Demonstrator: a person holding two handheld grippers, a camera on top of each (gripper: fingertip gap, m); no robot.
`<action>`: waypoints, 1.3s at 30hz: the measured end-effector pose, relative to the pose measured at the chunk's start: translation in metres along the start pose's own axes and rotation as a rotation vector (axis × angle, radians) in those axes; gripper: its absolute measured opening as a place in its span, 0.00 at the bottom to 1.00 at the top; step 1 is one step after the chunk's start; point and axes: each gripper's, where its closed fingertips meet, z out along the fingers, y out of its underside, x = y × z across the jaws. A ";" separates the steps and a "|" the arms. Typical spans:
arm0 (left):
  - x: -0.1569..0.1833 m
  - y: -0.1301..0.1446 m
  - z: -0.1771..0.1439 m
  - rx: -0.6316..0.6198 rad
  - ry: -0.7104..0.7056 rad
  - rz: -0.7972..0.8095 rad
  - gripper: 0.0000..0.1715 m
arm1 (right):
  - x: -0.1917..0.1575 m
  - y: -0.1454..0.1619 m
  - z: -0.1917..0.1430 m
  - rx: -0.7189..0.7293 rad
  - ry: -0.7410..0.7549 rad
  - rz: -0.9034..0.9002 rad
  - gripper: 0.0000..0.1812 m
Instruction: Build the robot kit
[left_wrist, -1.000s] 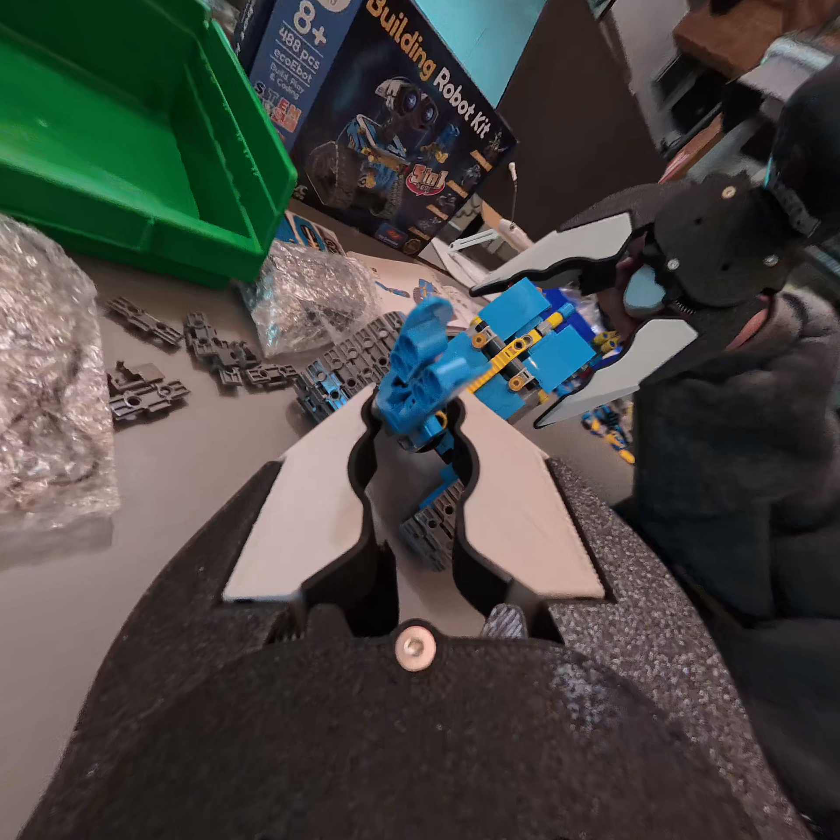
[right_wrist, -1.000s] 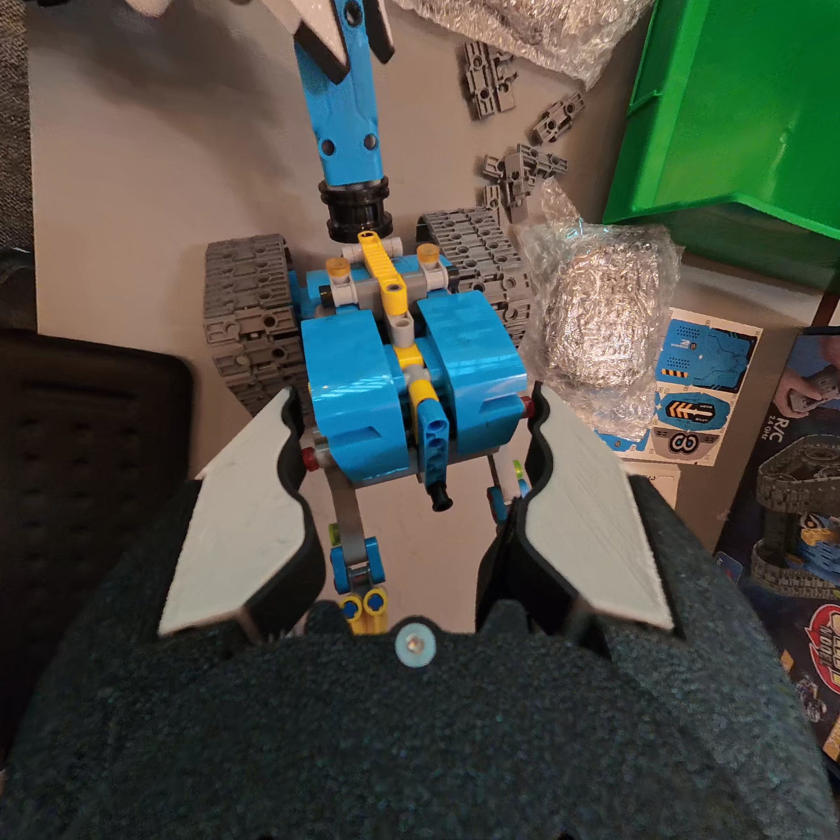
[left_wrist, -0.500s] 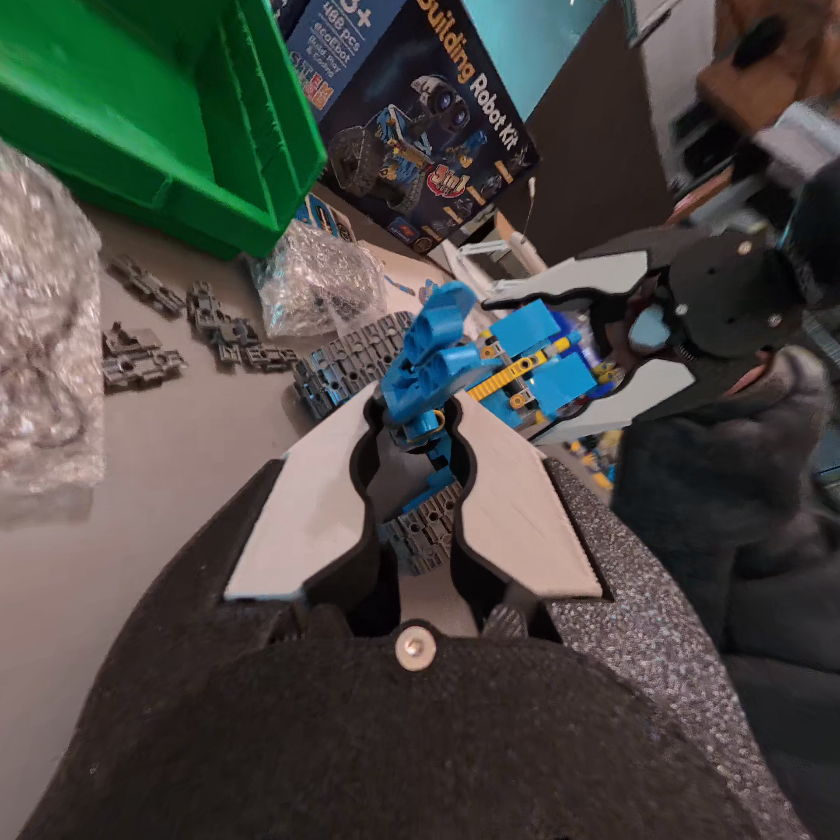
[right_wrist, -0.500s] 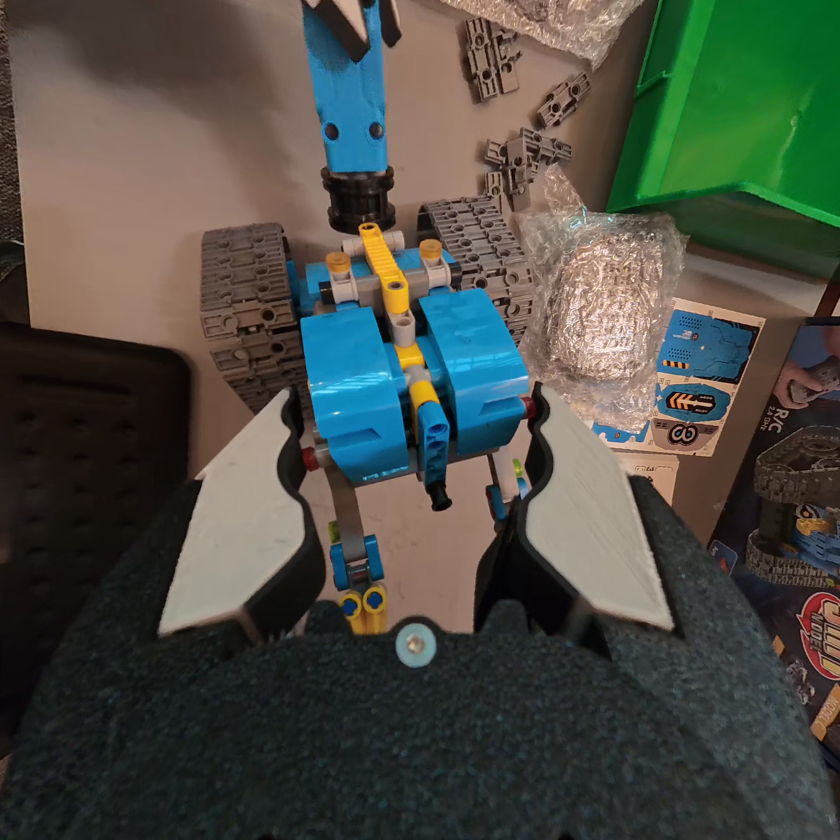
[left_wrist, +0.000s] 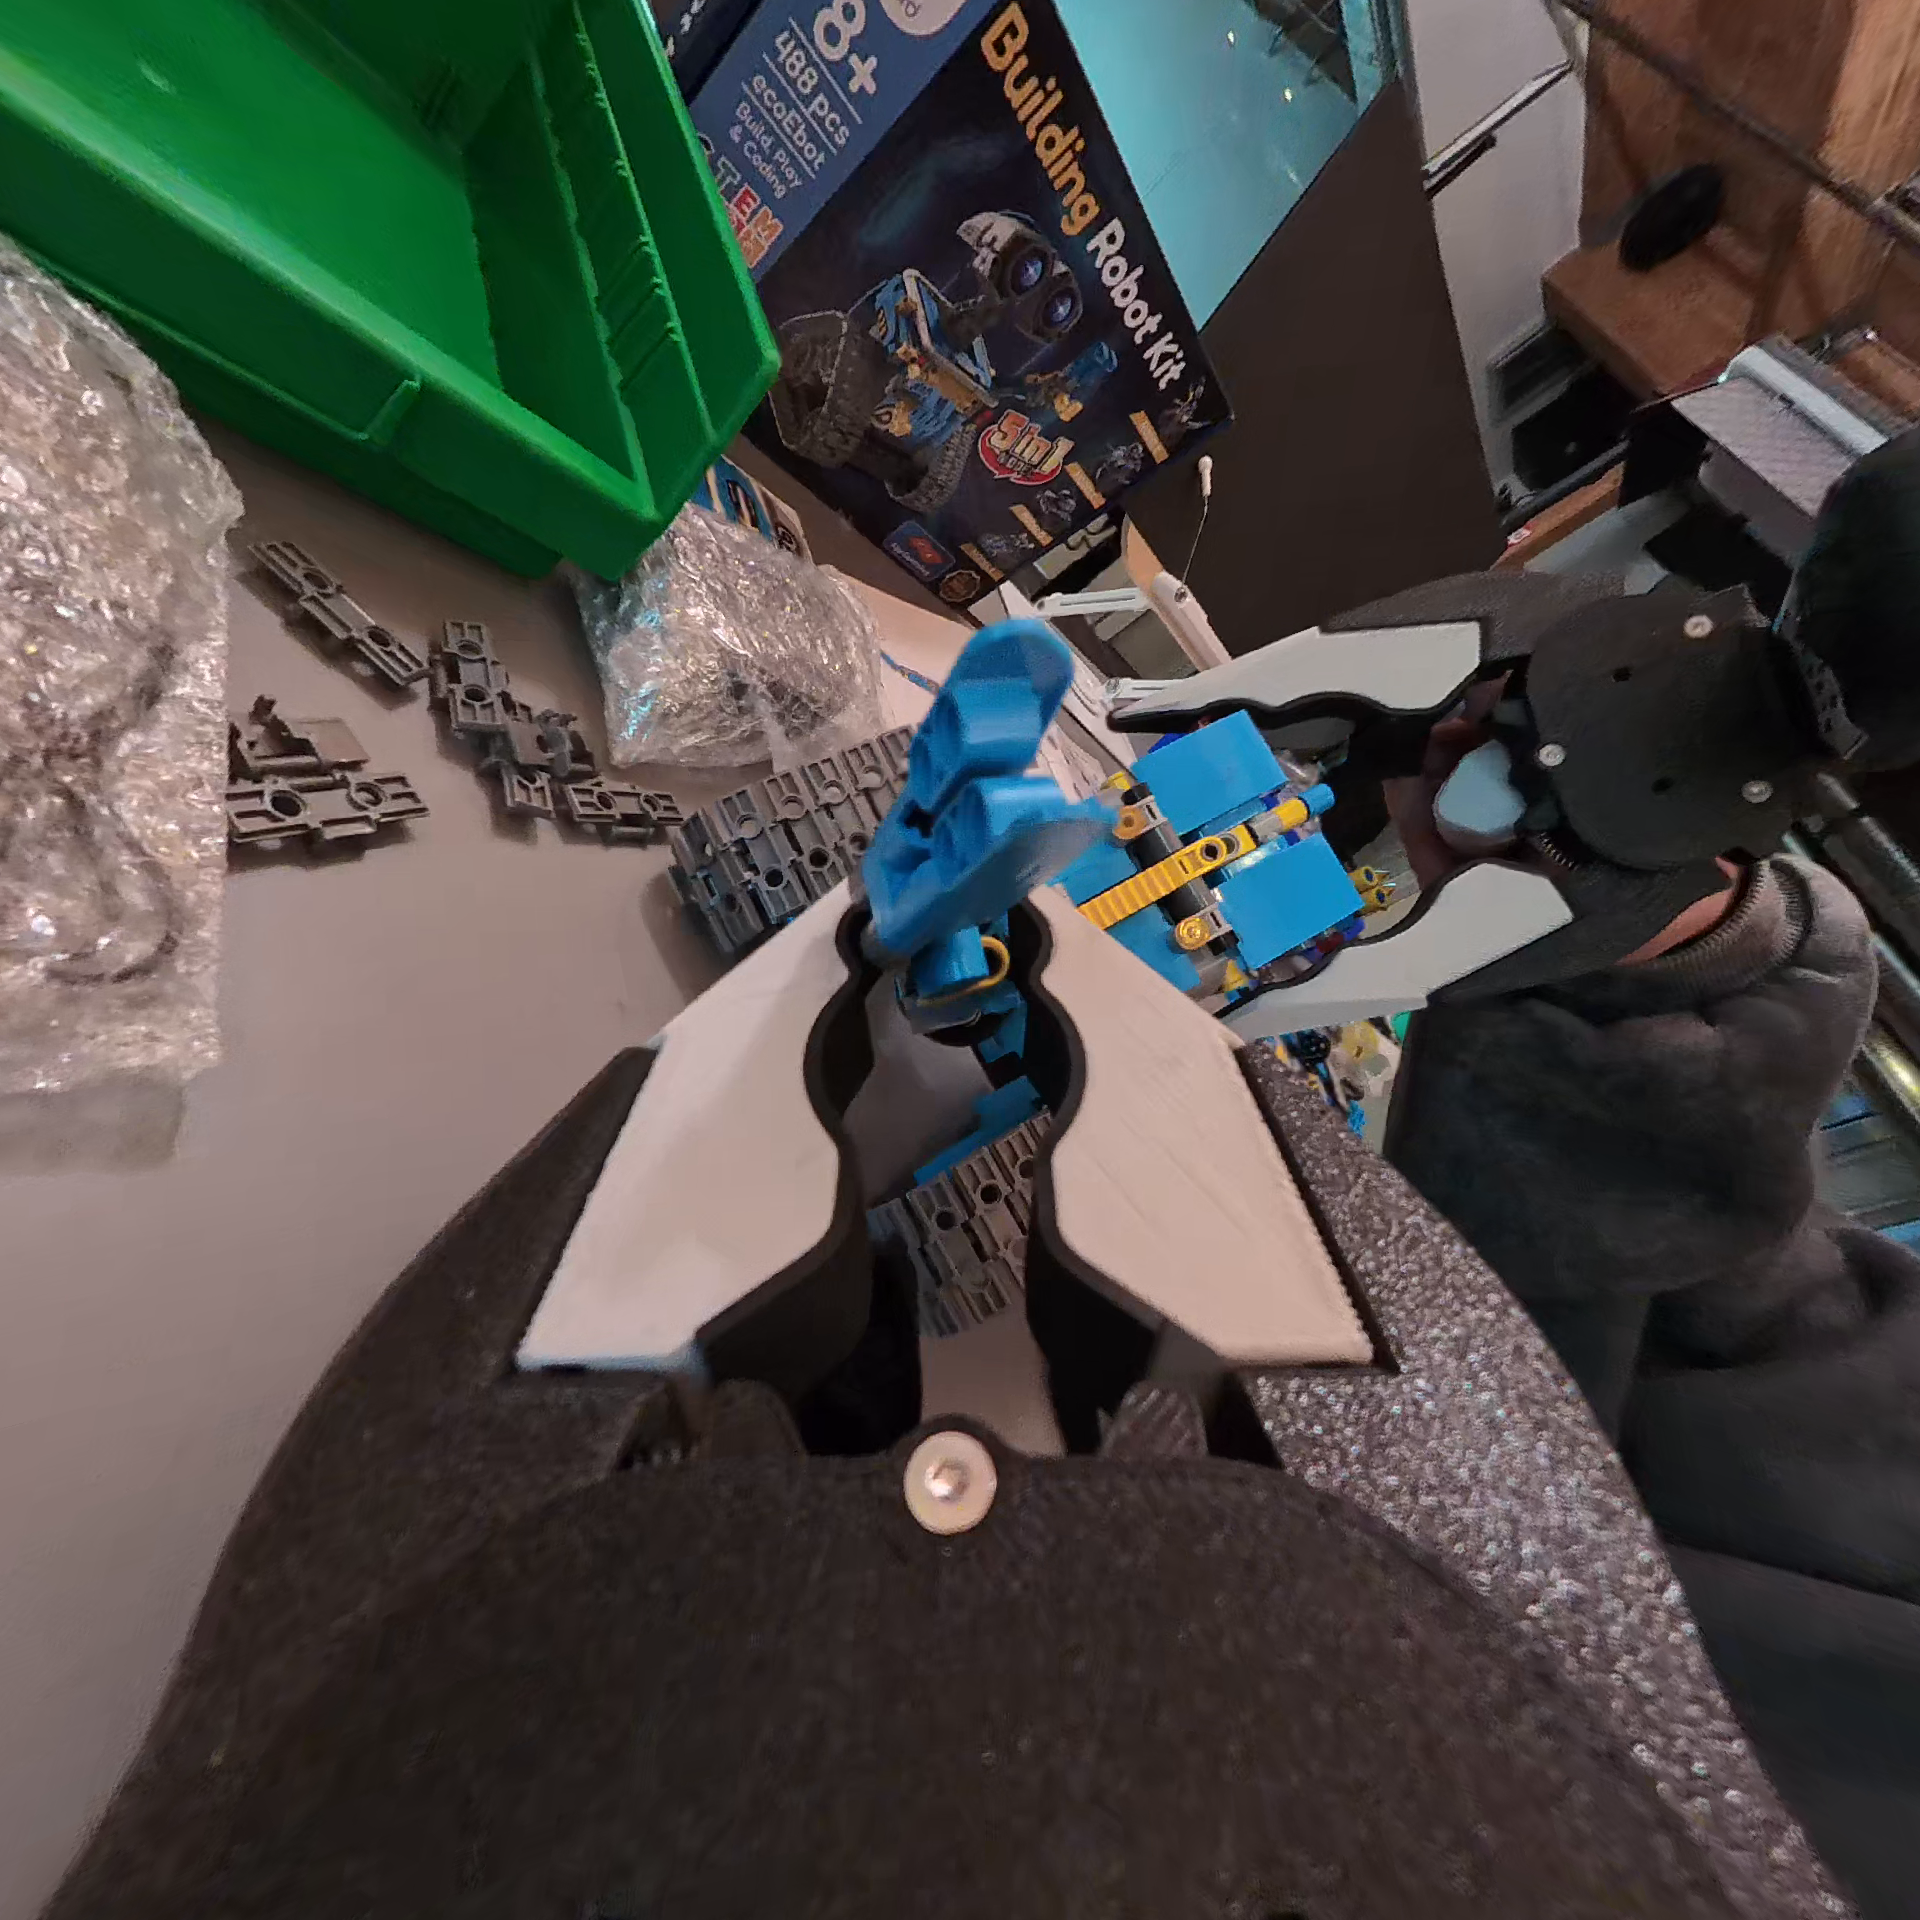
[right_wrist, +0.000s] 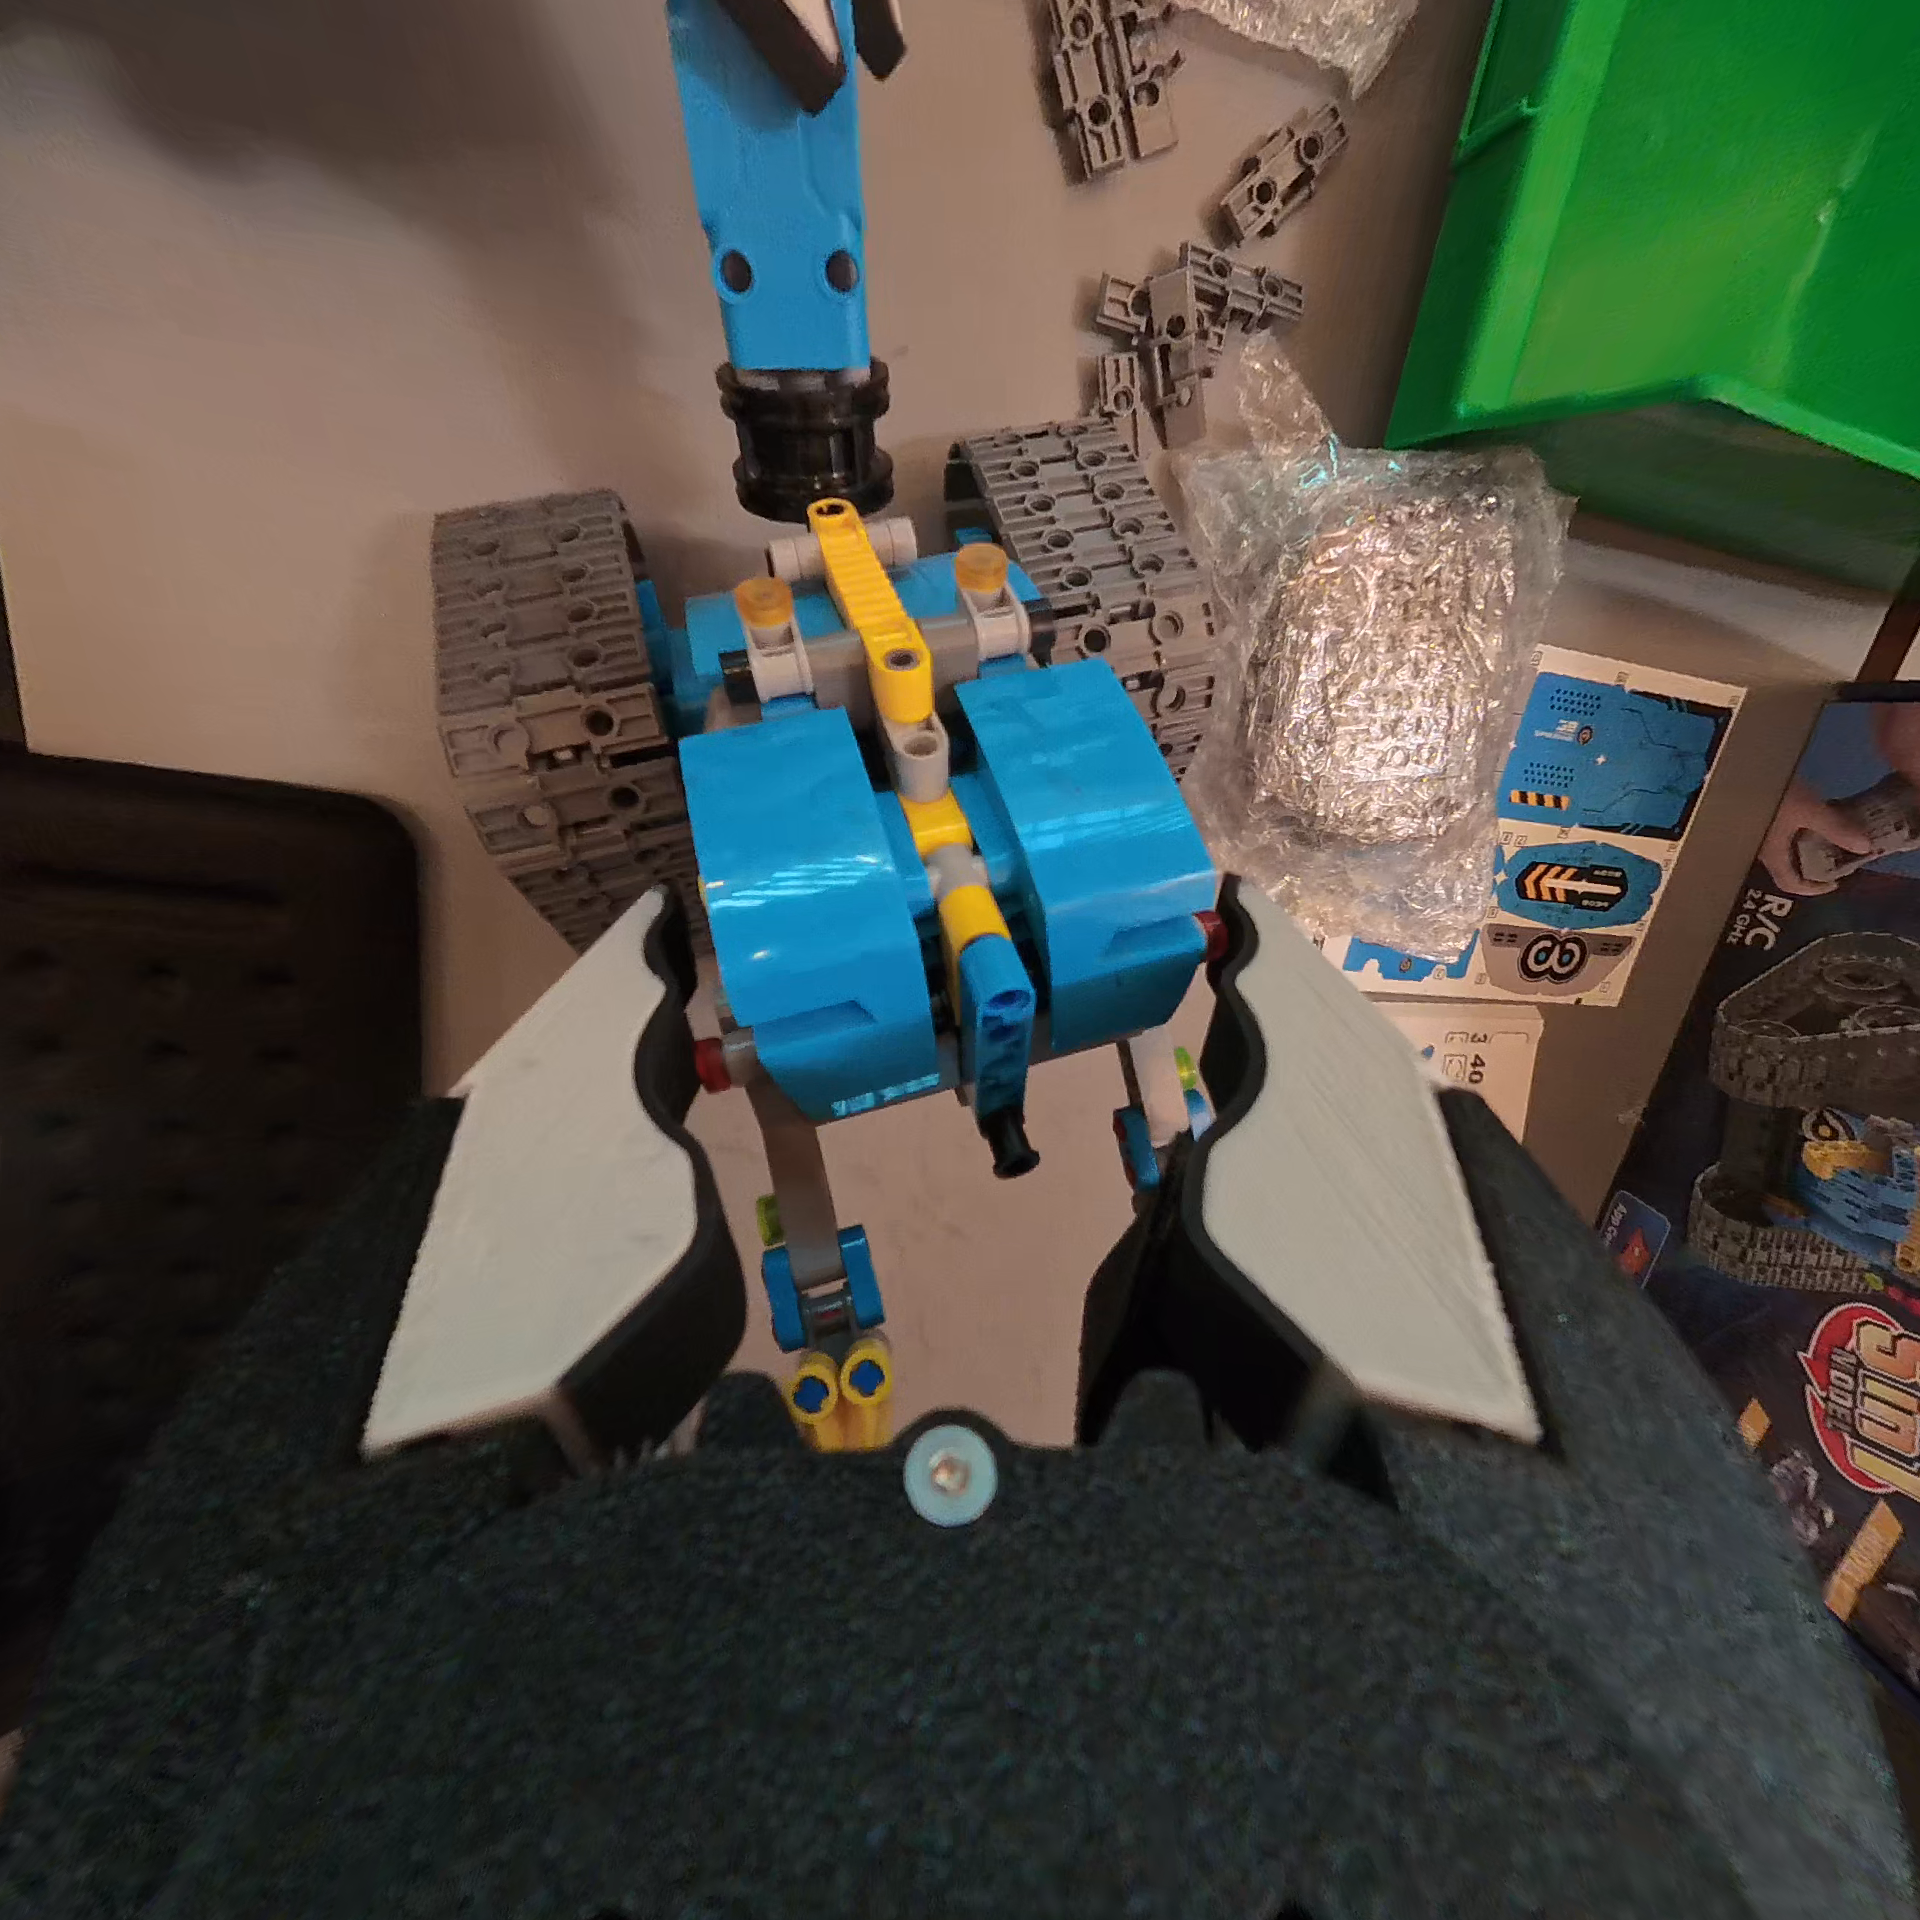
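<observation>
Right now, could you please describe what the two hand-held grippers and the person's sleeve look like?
Each hand-held gripper, left and right, has a rough black speckled body, two pale grey wedge-shaped fingers with wavy black inner pads, and a silver screw at its centre. The person wears a dark grey fuzzy sleeve.

We see a plain grey surface (left_wrist: 395, 1039) under soft, warm light that leaves blurred shadows. Behind it stands a dark panel (left_wrist: 1309, 416) with a pale teal pane (left_wrist: 1247, 125) above it, and farther right there is brown wooden furniture (left_wrist: 1745, 187). A black perforated pad (right_wrist: 177, 1039) lies at one edge.
</observation>
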 end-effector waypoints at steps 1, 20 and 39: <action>0.002 0.000 0.001 -0.008 -0.008 0.016 0.13 | 0.001 0.002 0.001 -0.012 0.010 -0.005 0.55; -0.013 -0.015 -0.083 0.202 -0.179 0.173 0.31 | 0.028 0.044 -0.102 0.554 0.170 0.143 0.46; 0.212 0.219 0.166 -0.419 0.082 0.892 0.29 | 0.036 0.257 -0.021 0.794 0.105 0.865 0.31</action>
